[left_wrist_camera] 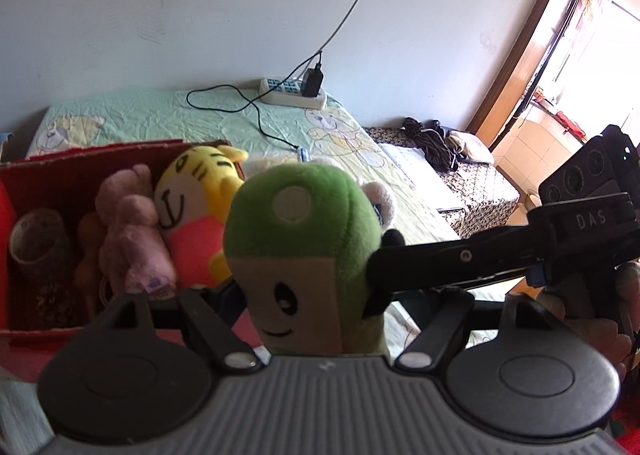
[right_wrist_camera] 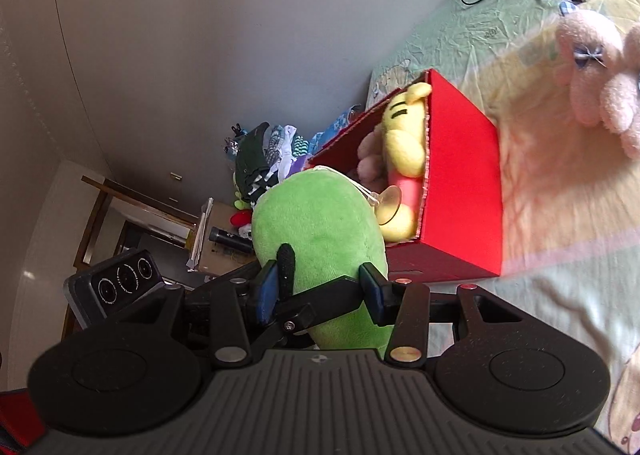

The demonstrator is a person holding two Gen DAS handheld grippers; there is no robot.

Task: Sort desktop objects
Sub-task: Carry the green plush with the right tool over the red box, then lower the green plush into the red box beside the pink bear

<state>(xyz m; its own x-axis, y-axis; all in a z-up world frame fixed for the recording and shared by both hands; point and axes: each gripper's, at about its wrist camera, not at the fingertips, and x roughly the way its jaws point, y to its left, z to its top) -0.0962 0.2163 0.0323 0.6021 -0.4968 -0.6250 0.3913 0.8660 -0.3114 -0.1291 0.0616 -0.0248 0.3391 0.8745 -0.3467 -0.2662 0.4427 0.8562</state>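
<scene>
Both grippers, the left gripper [left_wrist_camera: 304, 295] and the right gripper [right_wrist_camera: 320, 291], grip the green plush [right_wrist_camera: 320, 223]. The red box [right_wrist_camera: 460, 183] already holds several toys; a pink plush [right_wrist_camera: 596, 87] remains on the bed [right_wrist_camera: 560, 295].

Pink plush [right_wrist_camera: 600, 83] cut off, frame's right edge.

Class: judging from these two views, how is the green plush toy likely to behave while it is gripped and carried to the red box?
The green plush probably squashes: right gripper dents its sides. Likely light and unbreakable, being stuffed fabric. Its fuzzy surface should resist slipping.
</scene>
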